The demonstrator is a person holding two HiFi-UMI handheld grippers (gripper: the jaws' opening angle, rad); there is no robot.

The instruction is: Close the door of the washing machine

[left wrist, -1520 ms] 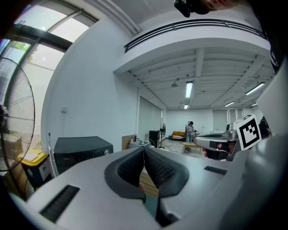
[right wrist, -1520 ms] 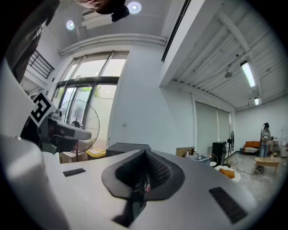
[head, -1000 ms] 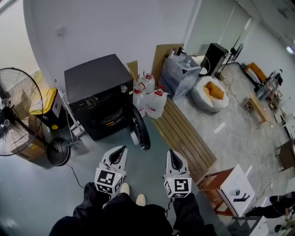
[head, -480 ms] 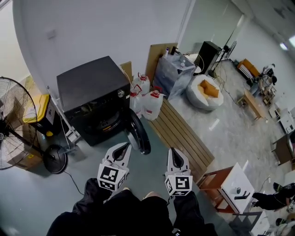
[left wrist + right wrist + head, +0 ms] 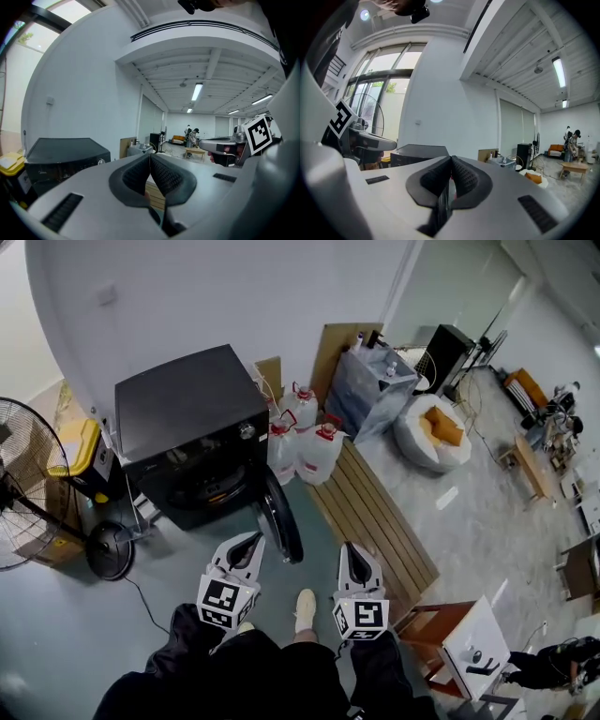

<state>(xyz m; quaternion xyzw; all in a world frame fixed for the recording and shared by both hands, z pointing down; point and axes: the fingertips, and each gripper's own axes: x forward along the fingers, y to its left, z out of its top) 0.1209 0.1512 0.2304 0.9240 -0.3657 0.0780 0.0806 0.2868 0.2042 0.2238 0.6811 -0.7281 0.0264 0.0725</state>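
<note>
Left gripper, right gripper side by side, low in front of person's legs, pointing roughly level toward washing machine. Both jaws pressed together, nothing between. Door hangs open, edge-on, just ahead of left gripper, not touching. Machine against wall.

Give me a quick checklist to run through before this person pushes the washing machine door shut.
1. Door swung open, free to push: ok.
2. Nothing hanging out of the washing machine opening: cannot tell, it is dark inside.
3. Left gripper shut and empty: ok.
4. Right gripper shut and empty: ok.
5. A gripper touching the door: not ok, both are apart from it.
6. Water jugs out of the door's closing path: ok, they stand beside the machine.
</note>
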